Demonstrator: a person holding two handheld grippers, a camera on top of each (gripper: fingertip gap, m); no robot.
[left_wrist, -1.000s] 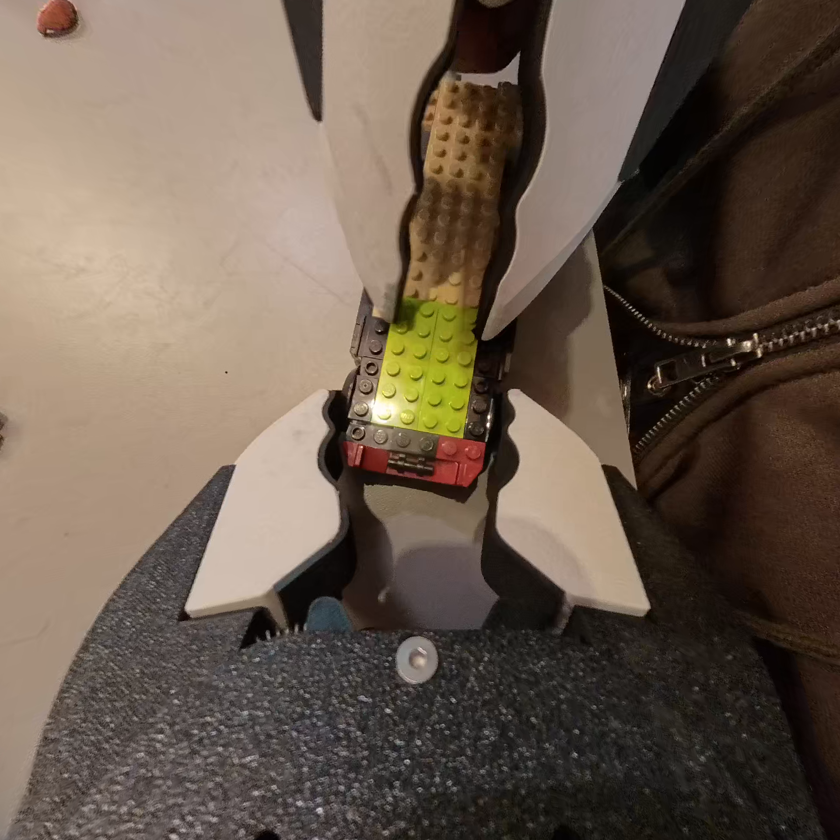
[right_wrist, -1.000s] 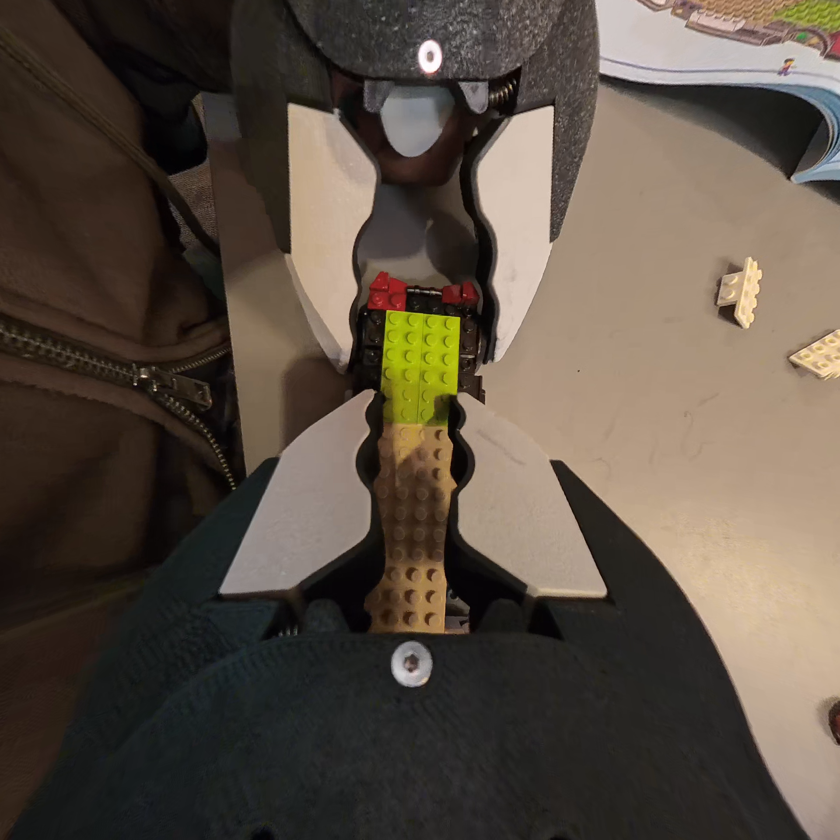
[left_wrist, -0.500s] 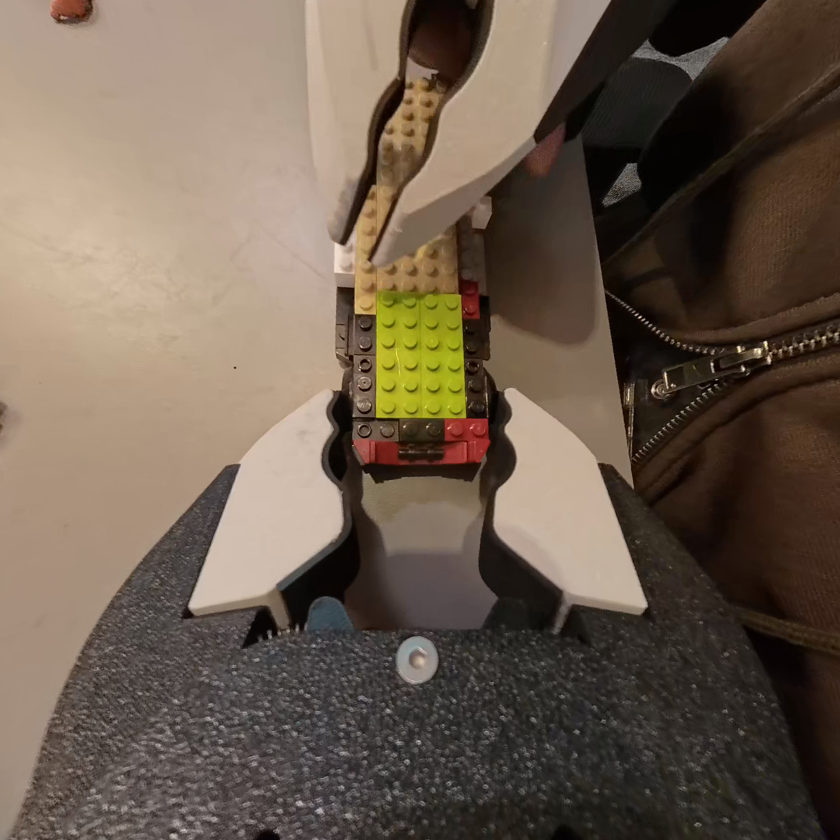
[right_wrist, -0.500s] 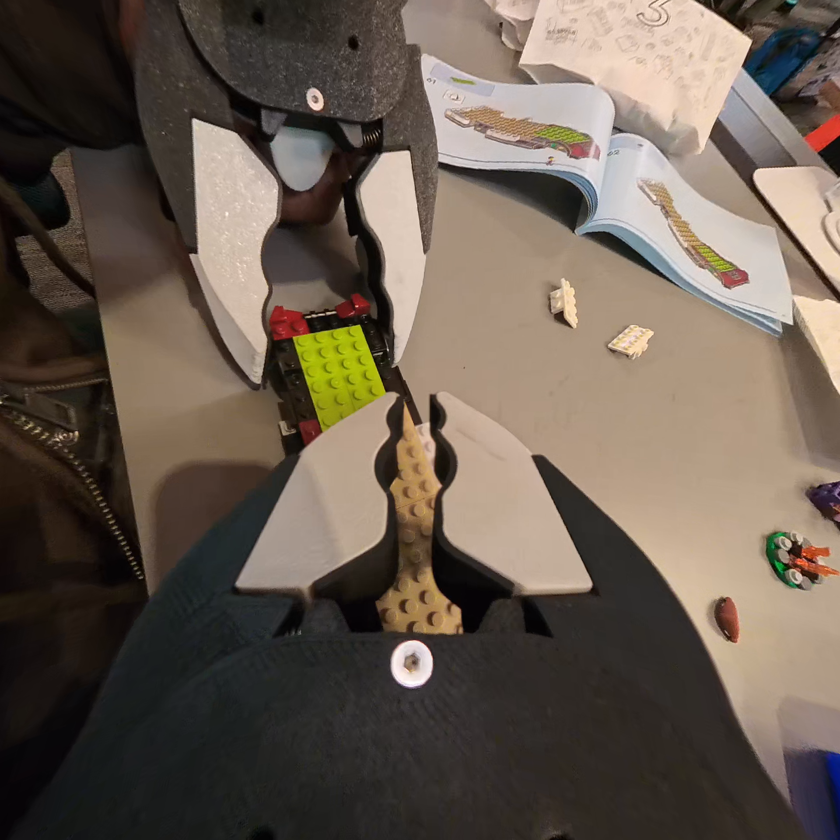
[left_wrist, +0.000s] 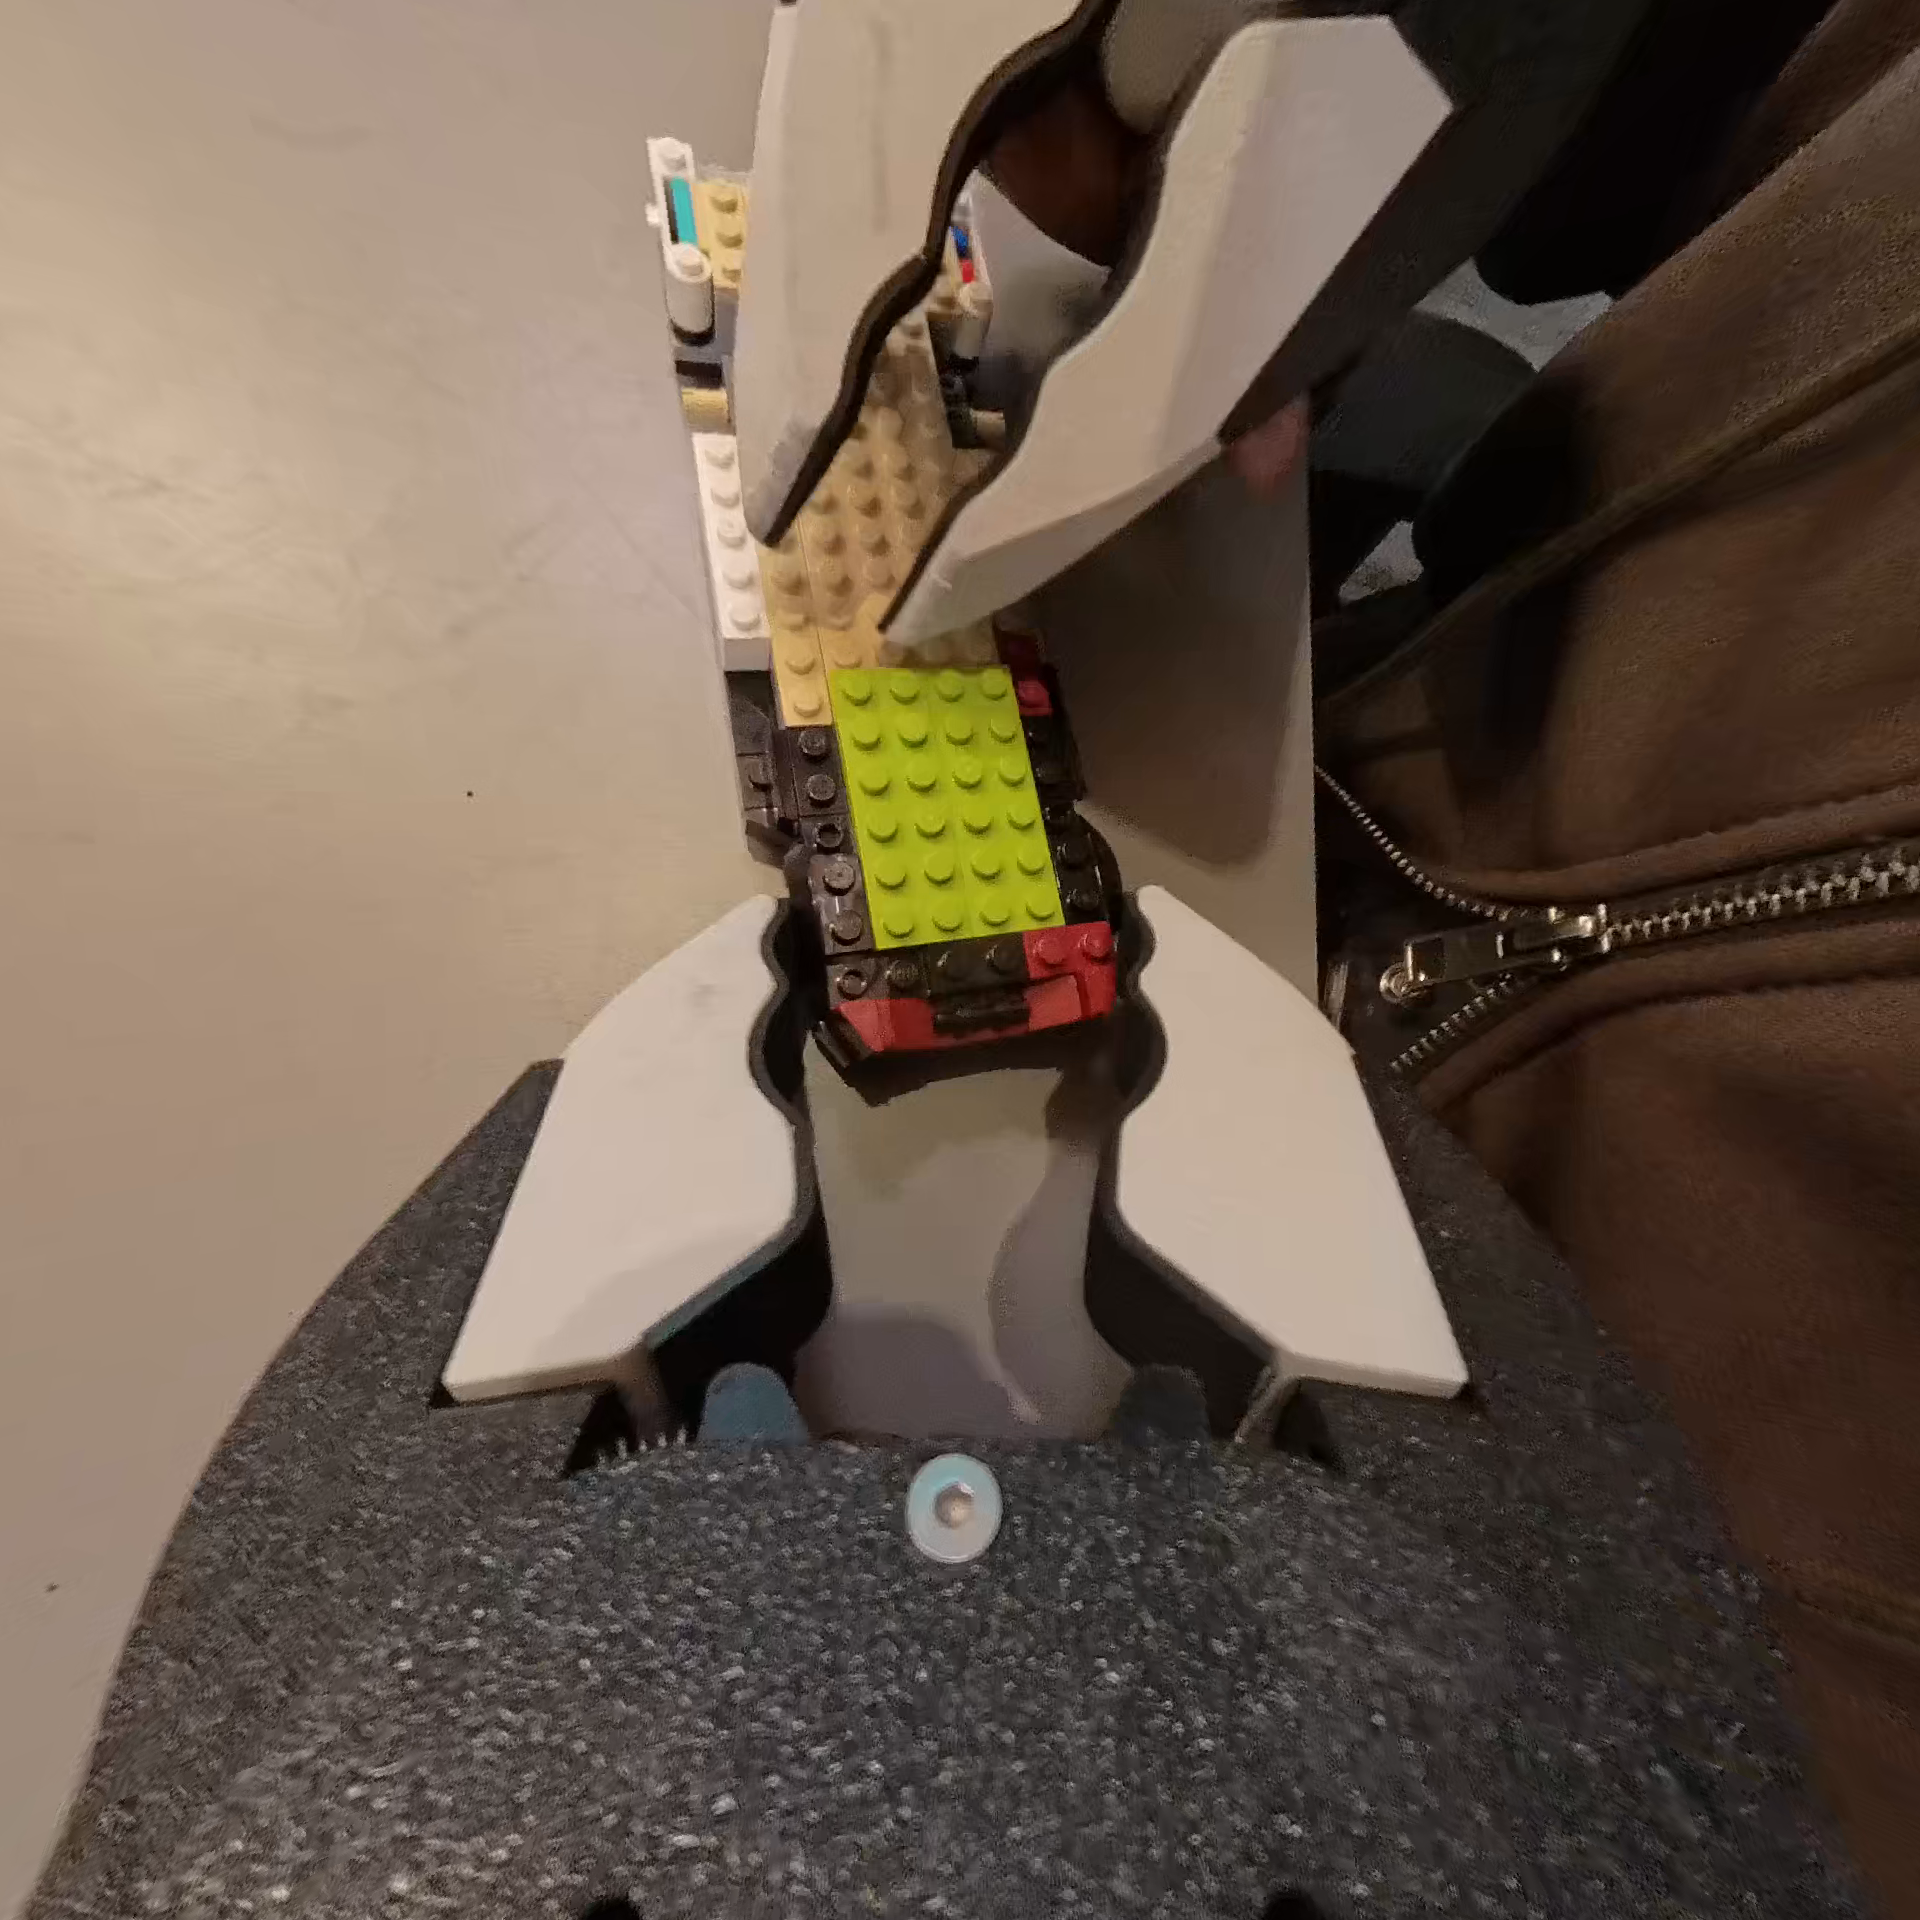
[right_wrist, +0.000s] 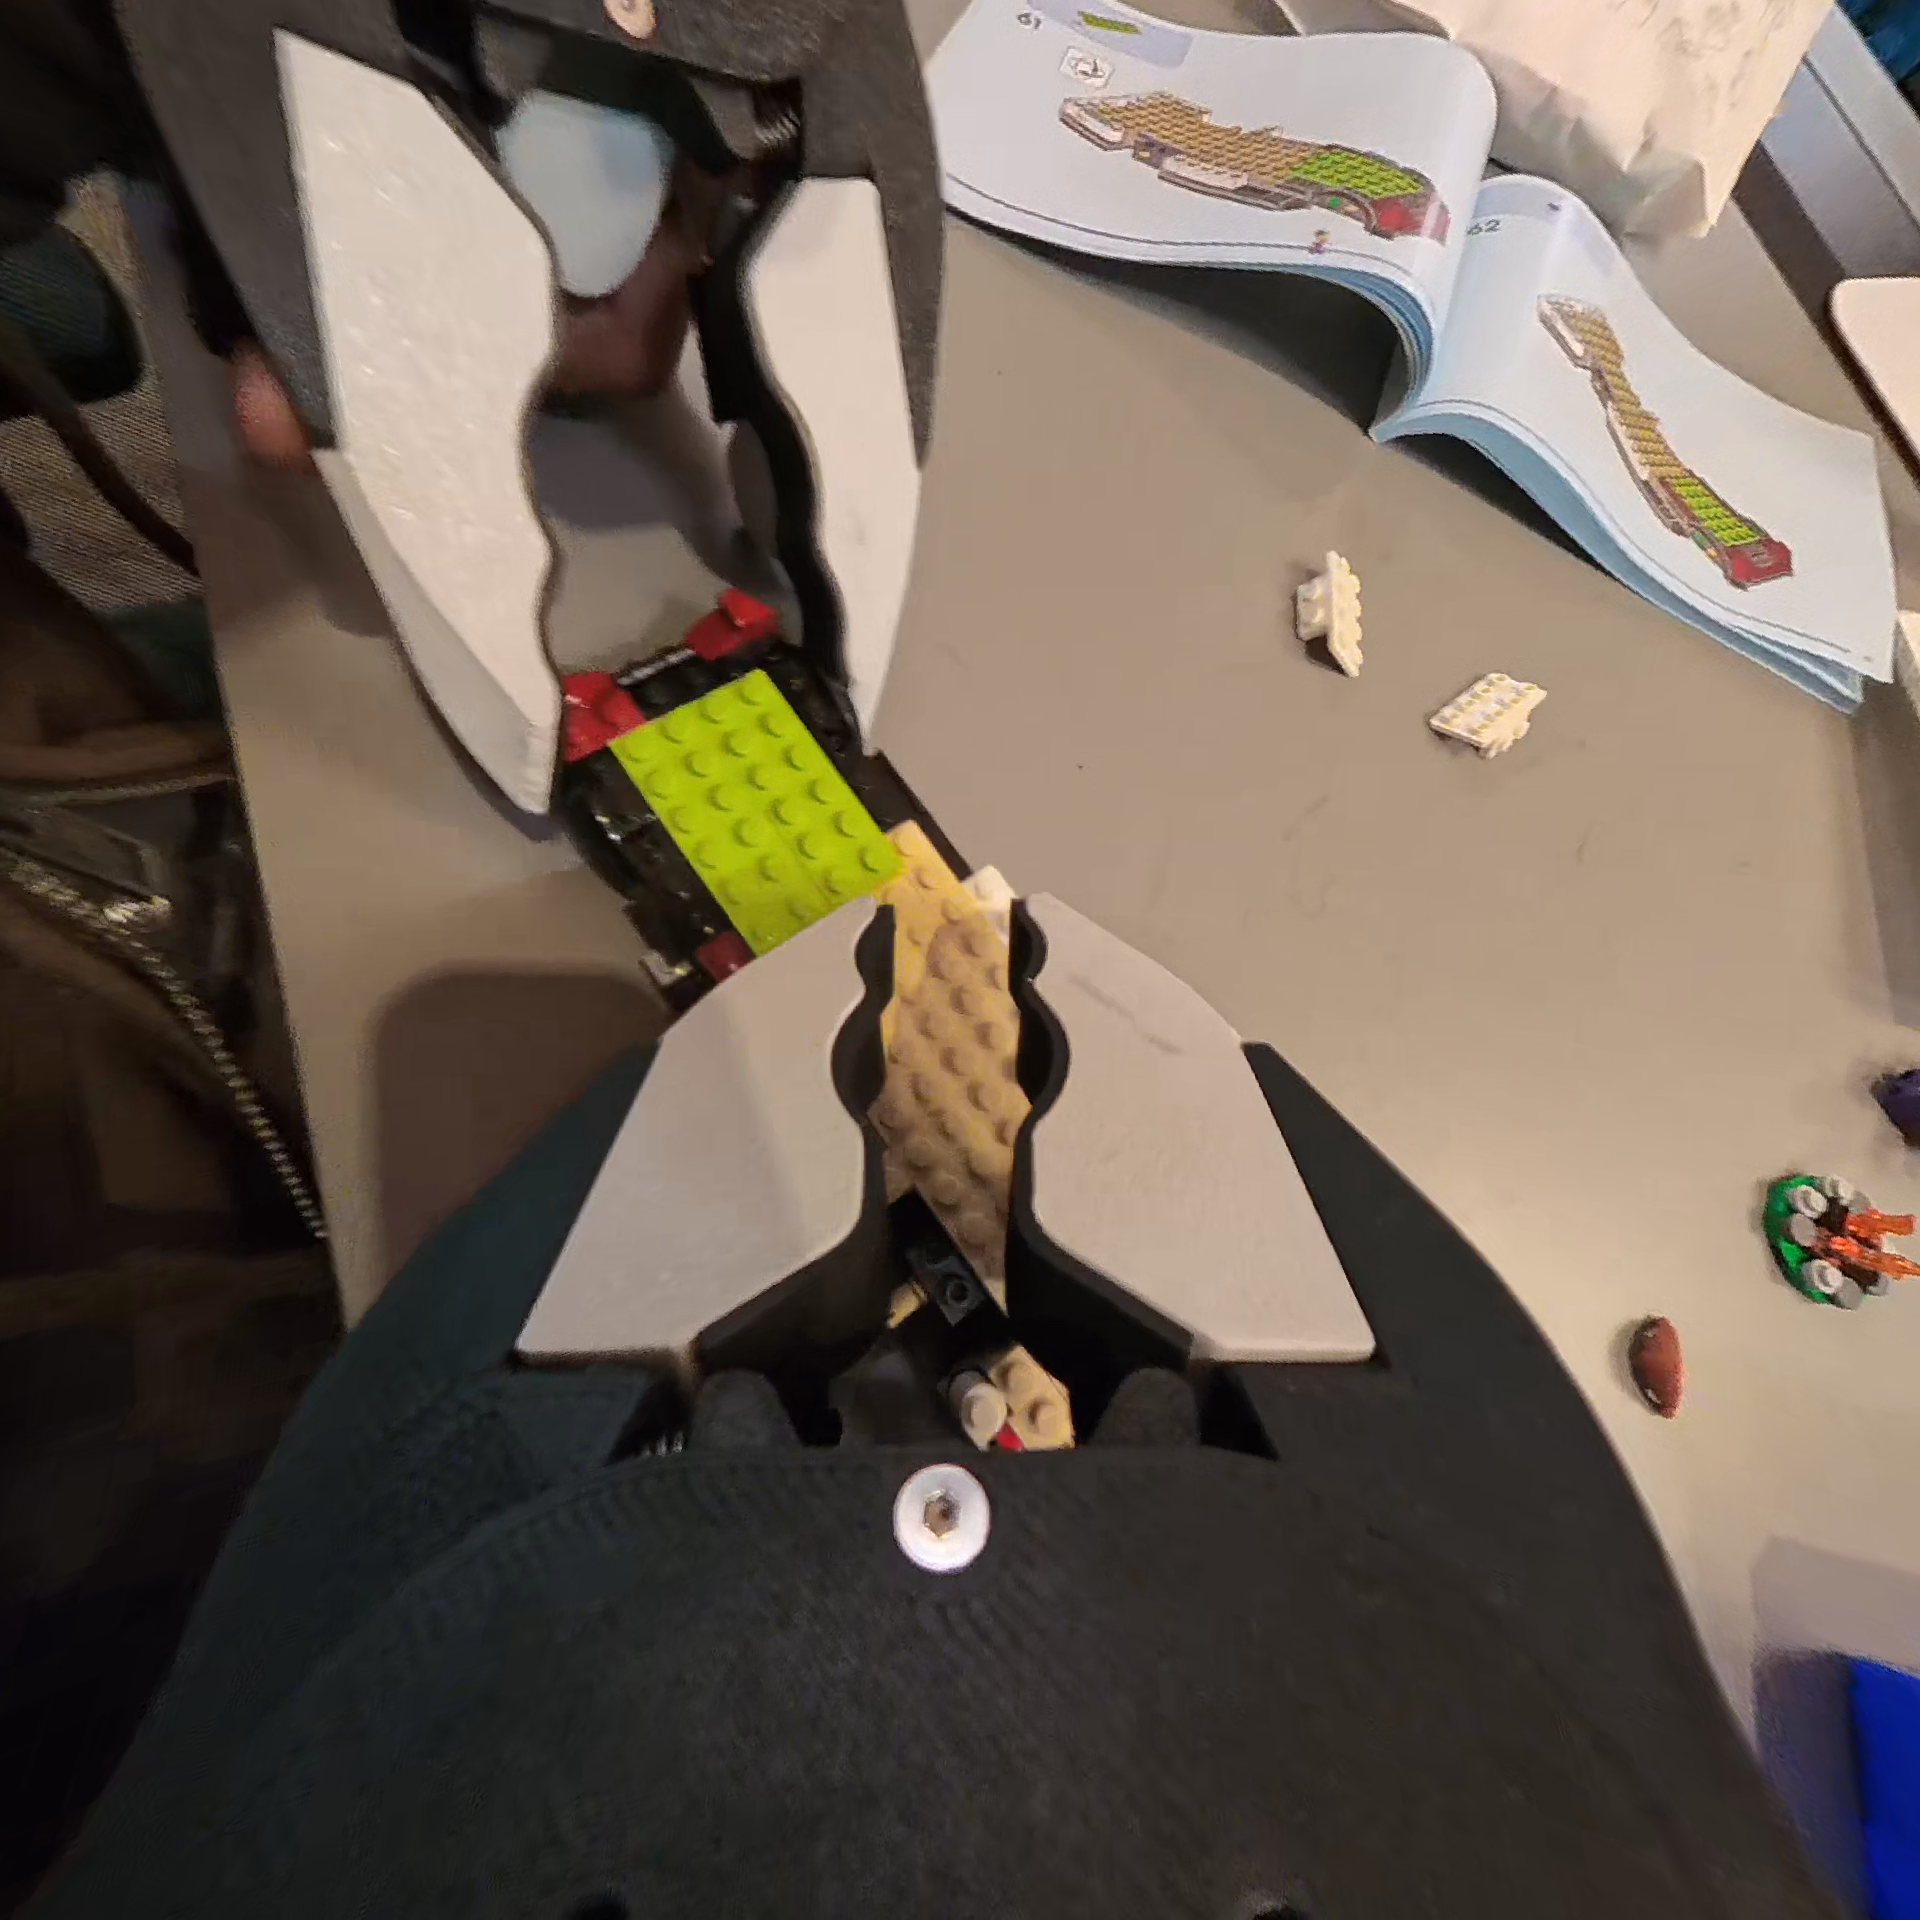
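A long brick model (left_wrist: 940, 800) lies on the worktop (right_wrist: 1299, 831), its red end between the left gripper (left_wrist: 951, 997) fingers, which clasp it at 6 o'clock. The right gripper (right_wrist: 951, 997) is closed on the tan deck. Two white pieces (right_wrist: 1486, 712) lie unattached at 2 o'clock beside an open booklet (right_wrist: 1558, 343).

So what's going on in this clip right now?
A person holds a long brick model between two handheld grippers above a grey table. The left gripper clamps the model's red-and-black end beside its lime-green plate; the right gripper straddles the tan studded section. An open instruction booklet lies nearby.
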